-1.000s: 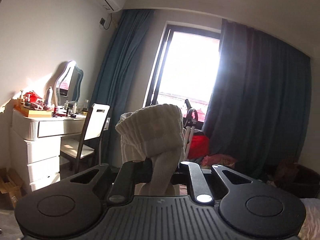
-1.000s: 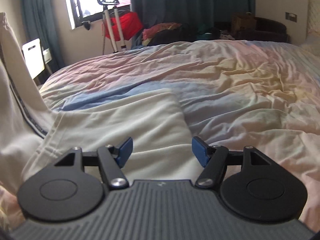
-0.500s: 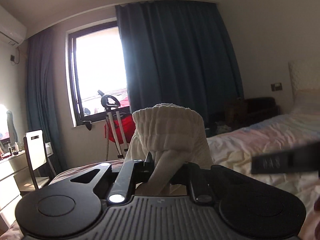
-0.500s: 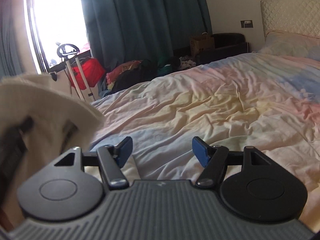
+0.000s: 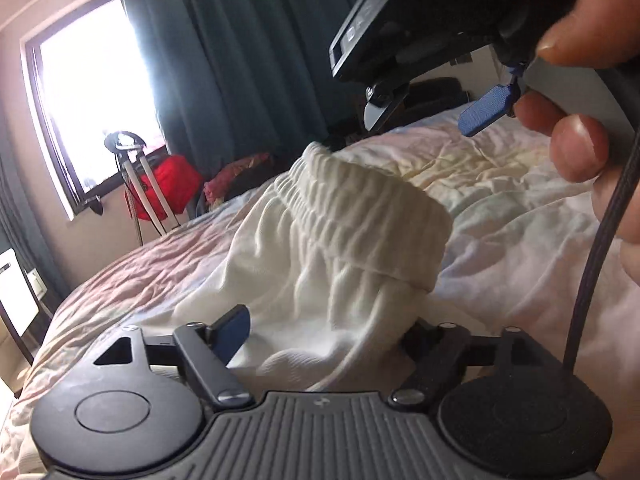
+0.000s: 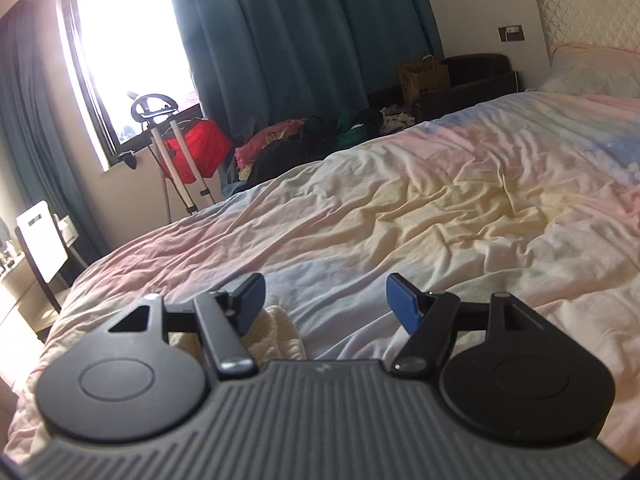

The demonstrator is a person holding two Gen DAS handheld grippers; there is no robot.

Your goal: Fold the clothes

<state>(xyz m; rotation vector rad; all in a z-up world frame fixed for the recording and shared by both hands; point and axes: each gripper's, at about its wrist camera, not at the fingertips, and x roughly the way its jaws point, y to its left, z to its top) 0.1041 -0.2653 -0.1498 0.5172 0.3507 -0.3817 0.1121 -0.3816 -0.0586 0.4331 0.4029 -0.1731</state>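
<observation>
A cream white garment with a ribbed elastic waistband (image 5: 360, 216) lies bunched on the bed in the left wrist view. My left gripper (image 5: 324, 332) is open, its jaws wide apart with the cloth lying loose between them. My right gripper (image 6: 326, 300) is open and empty above the bed; a bit of the cream waistband (image 6: 280, 332) shows under its left finger. The right gripper also shows from below in the left wrist view (image 5: 432, 108), held by a hand, above the garment.
The bed has a wrinkled pastel sheet (image 6: 440, 200). A pillow and headboard (image 6: 592, 4) are at the far right. A window (image 6: 132, 40), dark curtains, a red bag on a stand (image 6: 192, 152), a clothes pile and a chair (image 6: 40, 236) are beyond the bed.
My left gripper has opened and let go of the garment, which has dropped onto the bed. Both grippers swung from facing the window side toward the bed; the right one now sits above the left.
</observation>
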